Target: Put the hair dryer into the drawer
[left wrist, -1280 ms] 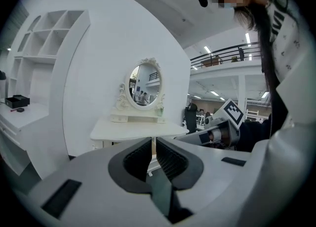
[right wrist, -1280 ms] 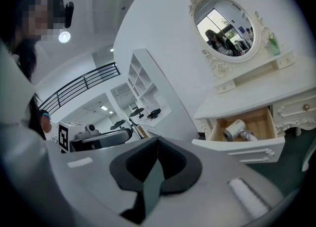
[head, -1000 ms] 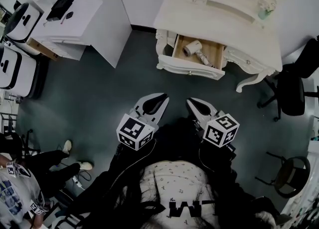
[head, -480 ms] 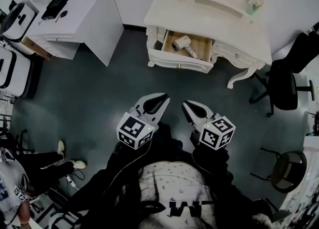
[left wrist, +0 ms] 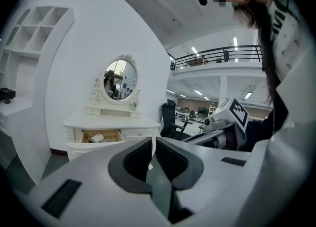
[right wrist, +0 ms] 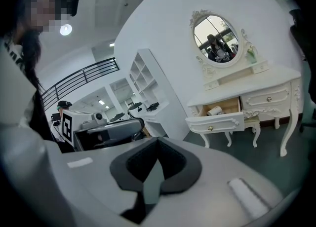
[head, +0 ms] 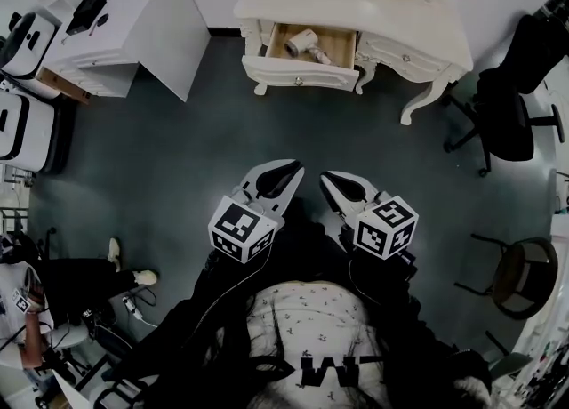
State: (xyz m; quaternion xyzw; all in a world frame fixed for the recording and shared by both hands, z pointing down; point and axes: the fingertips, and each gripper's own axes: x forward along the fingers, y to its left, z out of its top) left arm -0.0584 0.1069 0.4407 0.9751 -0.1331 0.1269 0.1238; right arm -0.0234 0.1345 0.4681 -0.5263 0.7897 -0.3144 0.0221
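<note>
The white hair dryer (head: 305,42) lies inside the open wooden drawer (head: 298,73) of the cream dressing table (head: 373,3), at the top of the head view. It also shows small in the left gripper view (left wrist: 97,138) and the right gripper view (right wrist: 215,110). My left gripper (head: 292,168) and right gripper (head: 326,176) hang side by side close to my body, far from the table across bare floor. Both are shut and hold nothing.
A white desk (head: 133,25) with a black item stands at the upper left. Cases (head: 22,123) line the left edge. A black office chair (head: 511,114) and a round stool (head: 520,274) are on the right. A seated person (head: 53,300) is at the lower left.
The dressing table and open drawer have slid toward the top of the head view as I back away. Both grippers keep the same shut pose in front of my body.
</note>
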